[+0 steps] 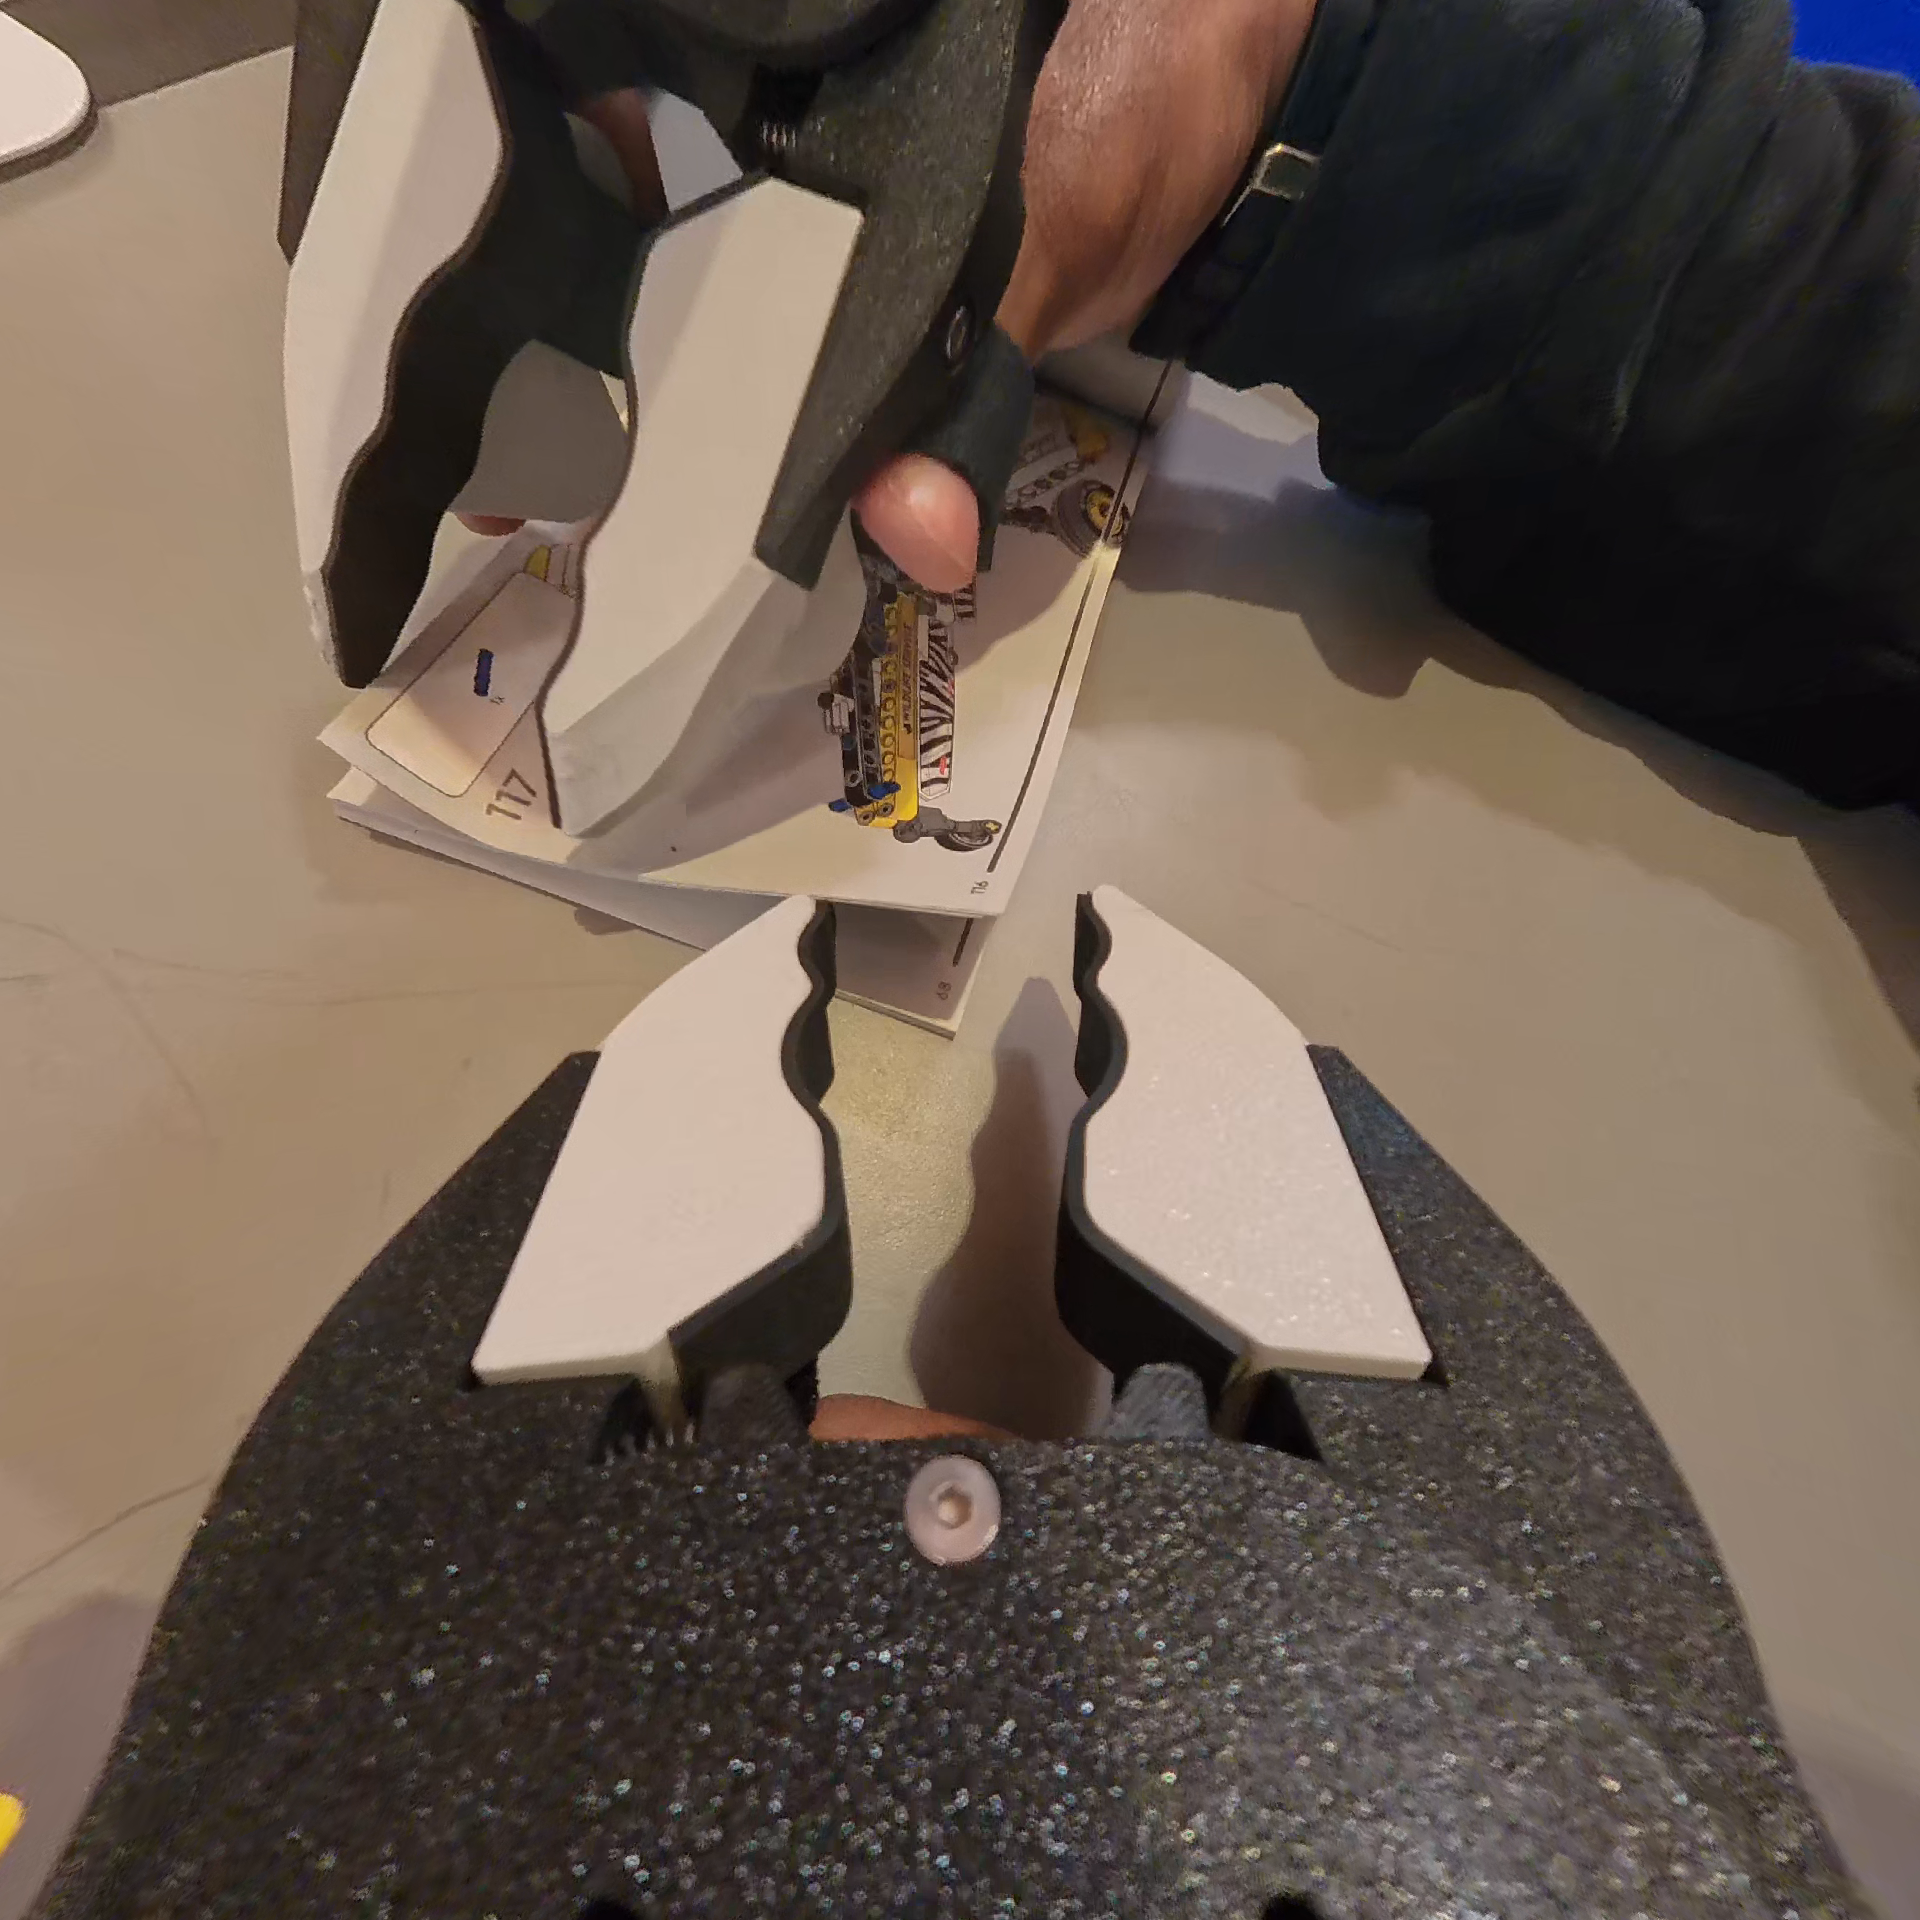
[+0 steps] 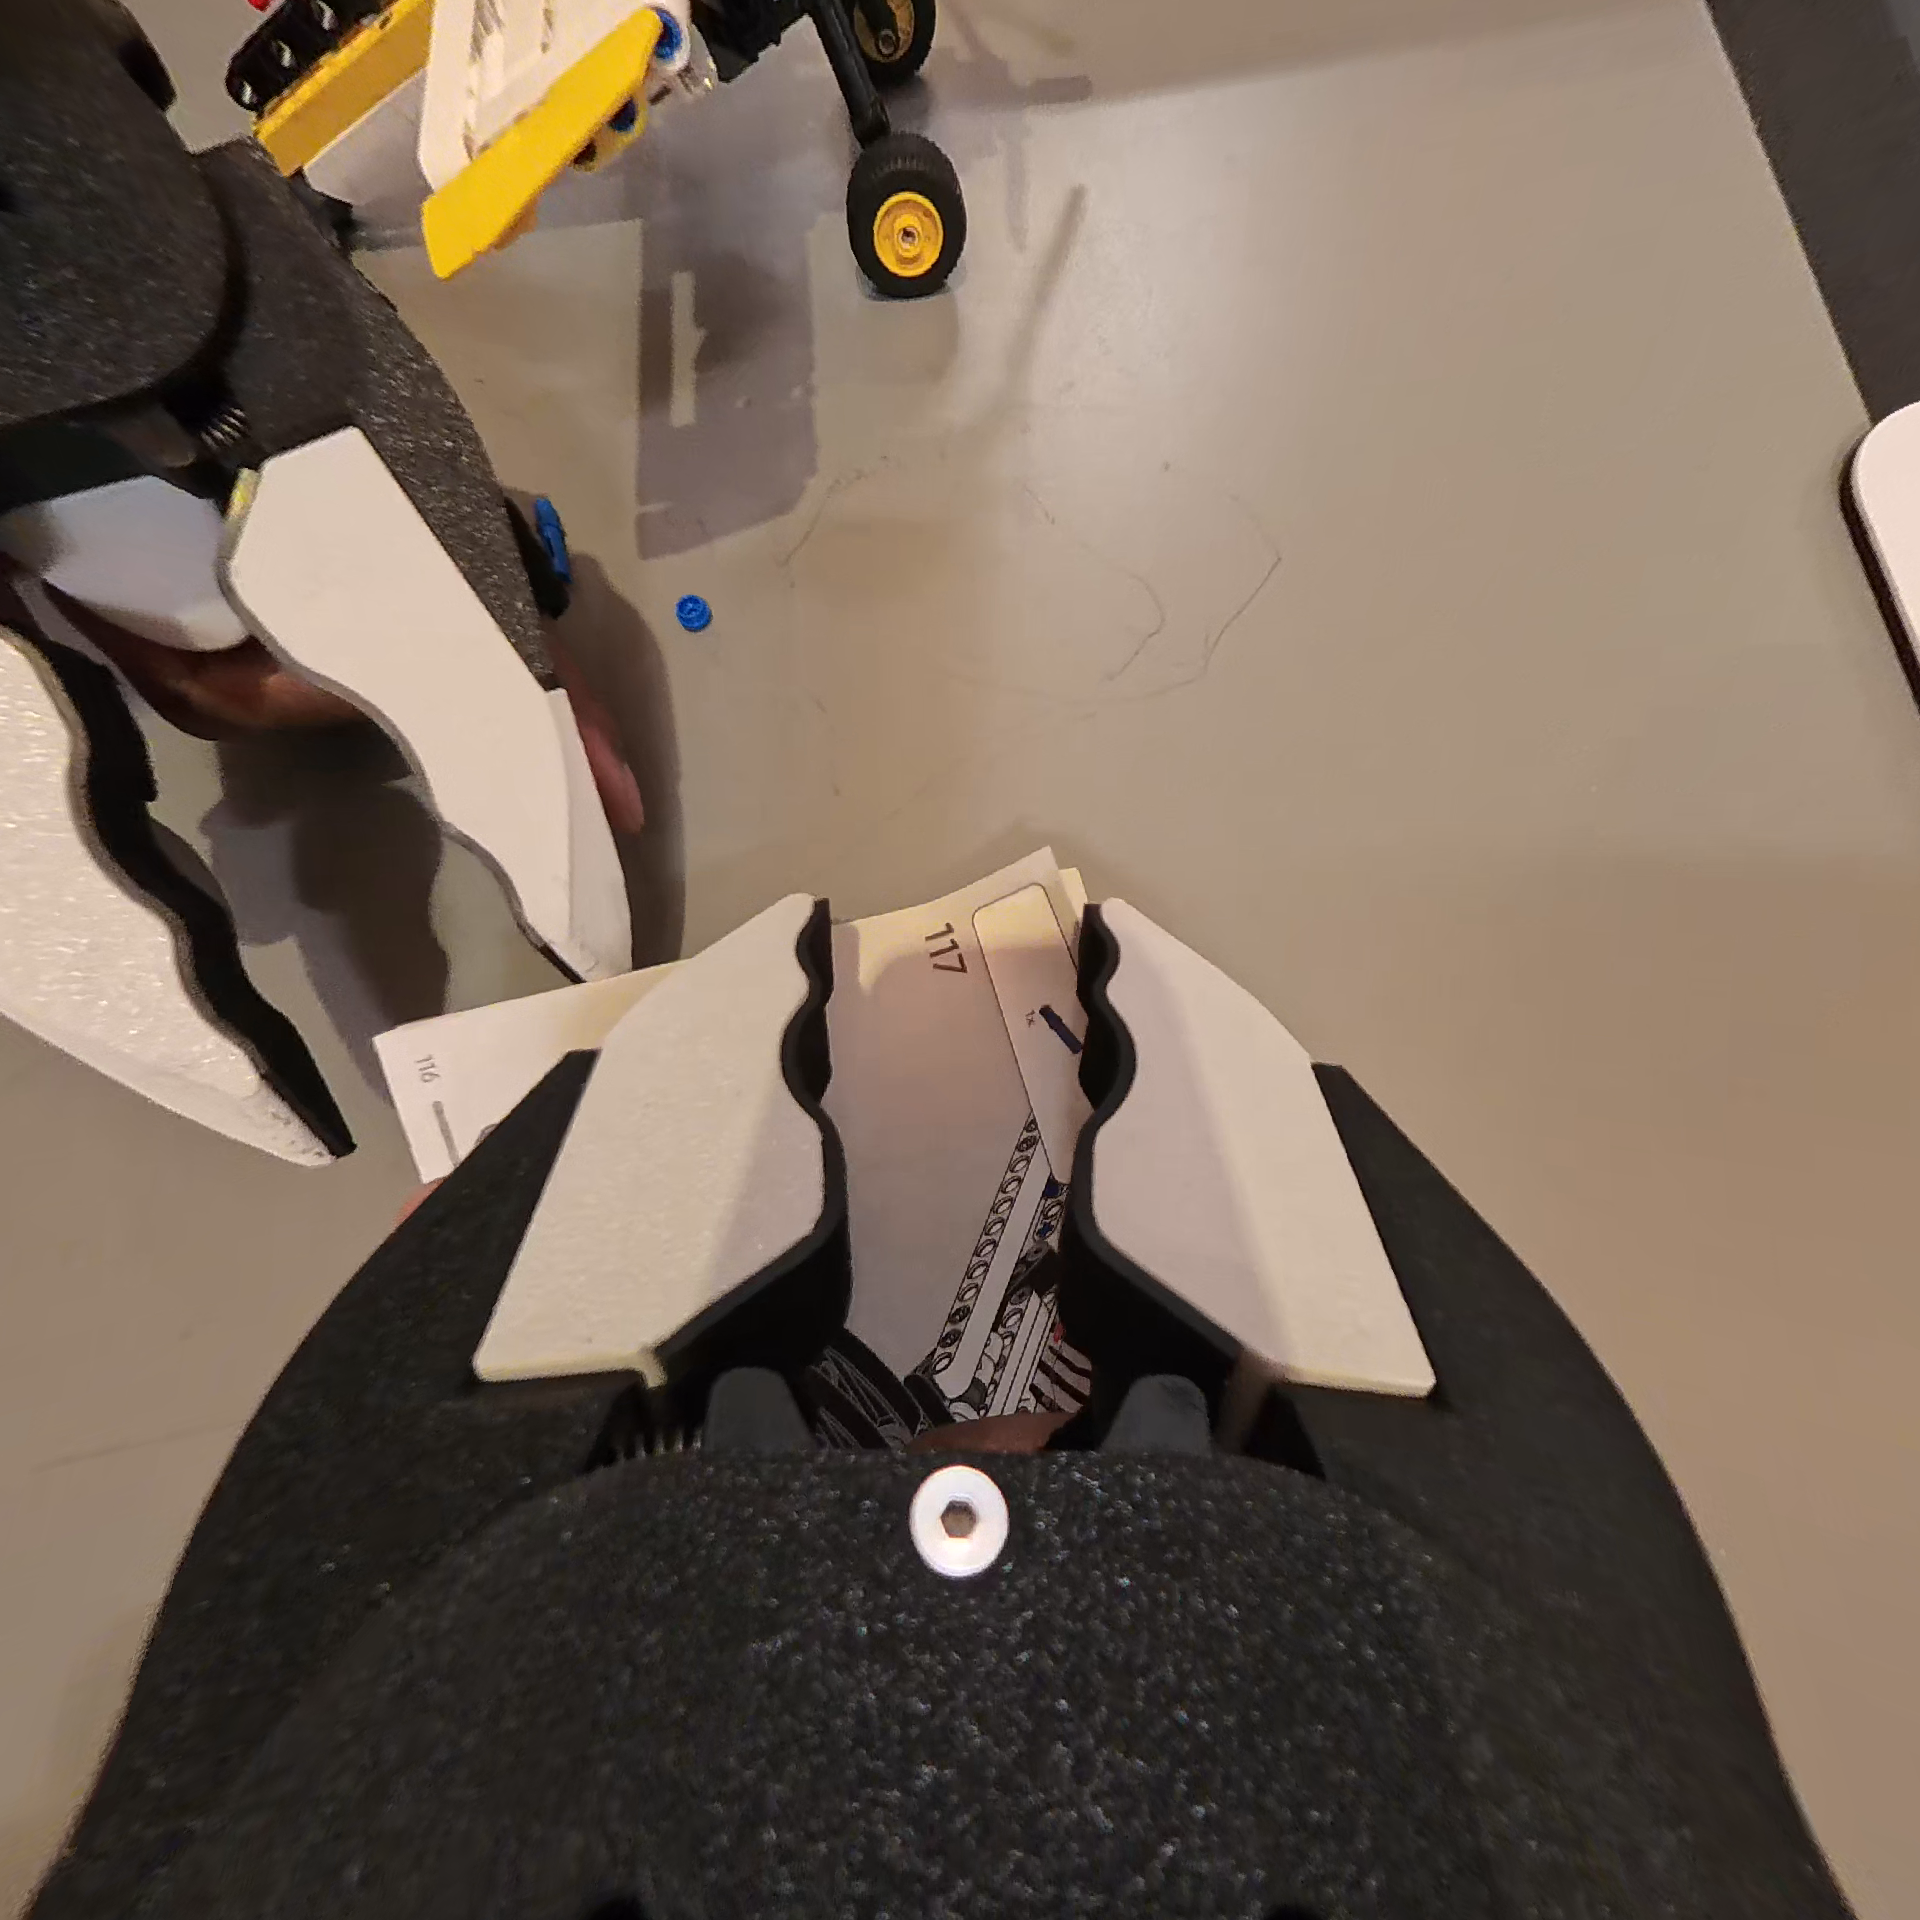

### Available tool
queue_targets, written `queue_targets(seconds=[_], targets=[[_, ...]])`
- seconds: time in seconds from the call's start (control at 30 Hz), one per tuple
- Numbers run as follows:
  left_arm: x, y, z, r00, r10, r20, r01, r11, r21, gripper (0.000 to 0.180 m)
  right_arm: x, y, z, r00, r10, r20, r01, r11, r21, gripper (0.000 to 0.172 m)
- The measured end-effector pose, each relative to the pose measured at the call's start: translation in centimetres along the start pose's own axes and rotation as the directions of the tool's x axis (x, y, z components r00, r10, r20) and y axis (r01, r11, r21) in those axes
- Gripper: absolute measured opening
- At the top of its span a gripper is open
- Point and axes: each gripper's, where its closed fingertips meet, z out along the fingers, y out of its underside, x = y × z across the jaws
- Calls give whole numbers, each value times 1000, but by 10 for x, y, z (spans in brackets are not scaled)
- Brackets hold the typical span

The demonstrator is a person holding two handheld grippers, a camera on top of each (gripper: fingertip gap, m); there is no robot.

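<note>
Your left gripper (image 1: 951, 914): jaws spread, nothing between the pads, tips just short of the near corner of the instruction booklet (image 1: 914, 831), above the beige table (image 1: 1455, 1039).

Your right gripper (image 2: 954, 925): jaws spread, no pad pressing on anything, angled down over the open booklet page; in the left wrist view one finger (image 1: 665, 665) looks to rest on the paper. Your hand (image 1: 1101, 208) in a dark sleeve wraps its handle.

Booklet: lies open on the table, pages fanned, printed with a yellow, black and zebra-striped model.

Farther off, right wrist view: brick-built model (image 2: 520, 114) in yellow, white and black with a yellow-hubbed wheel (image 2: 906, 218); a small blue round piece (image 2: 692, 613) loose on the table; another blue piece (image 2: 549, 535) beside your left gripper's body.
</note>
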Motion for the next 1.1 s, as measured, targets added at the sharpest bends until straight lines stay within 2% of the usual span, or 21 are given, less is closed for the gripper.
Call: queue_targets(seconds=[0.23,0.47,0.67,0.77,0.97,1.1], targets=[[-2,5,-2,1000,9,10,-9,1000,-24,45,-1,-1,-5,1000,-11,-23,11,999,34,34],[-25,-7,-16,987,63,151,-73,995,61,44,-6,-1,-8,999,-14,-30,15,999,51,30],[-35,-12,-9,978,54,201,-66,996,56,45,-12,-2,-10,1000,-19,-23,20,998,57,28],[-41,-17,-3,979,33,200,-46,997,58,48,-14,-3,-11,1000,-18,-19,19,998,64,26],[-49,-15,6,975,-3,222,0,1000,14,64,-16,-3,-11,1000,-19,-15,20,998,67,26],[-38,-20,11,991,-27,129,23,999,30,66,-18,-3,-10,1000,-20,-11,21,998,66,26]])
